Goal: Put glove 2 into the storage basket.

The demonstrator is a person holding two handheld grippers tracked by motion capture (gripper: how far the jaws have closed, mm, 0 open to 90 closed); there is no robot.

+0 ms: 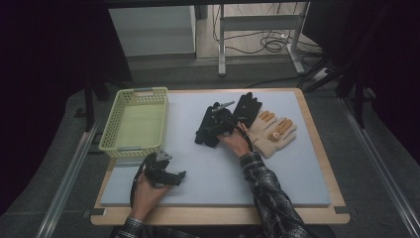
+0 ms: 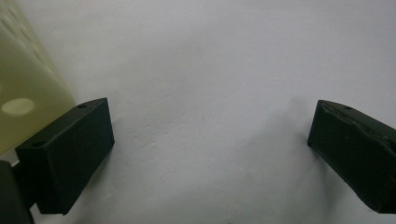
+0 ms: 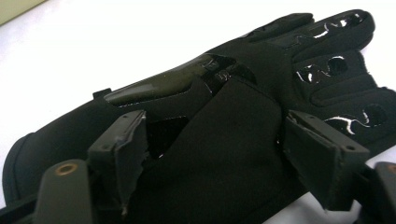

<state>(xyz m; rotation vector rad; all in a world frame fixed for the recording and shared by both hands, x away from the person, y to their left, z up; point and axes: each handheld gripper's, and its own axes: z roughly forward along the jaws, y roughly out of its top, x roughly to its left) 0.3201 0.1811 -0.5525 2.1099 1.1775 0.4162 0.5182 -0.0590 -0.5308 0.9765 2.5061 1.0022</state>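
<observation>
A black glove lies in the middle of the pale mat. My right gripper is down on it. In the right gripper view the jaws stand apart on either side of the glove's folded cuff, and I see no squeeze on the cloth. A second black glove lies just behind, and a beige pair to the right. My left gripper rests low on the mat near the front left. Its jaws are wide open over bare mat.
A pale green basket stands at the mat's left edge, just beyond the left gripper; its wall shows at the left of the left gripper view. The table's wooden rim borders the mat.
</observation>
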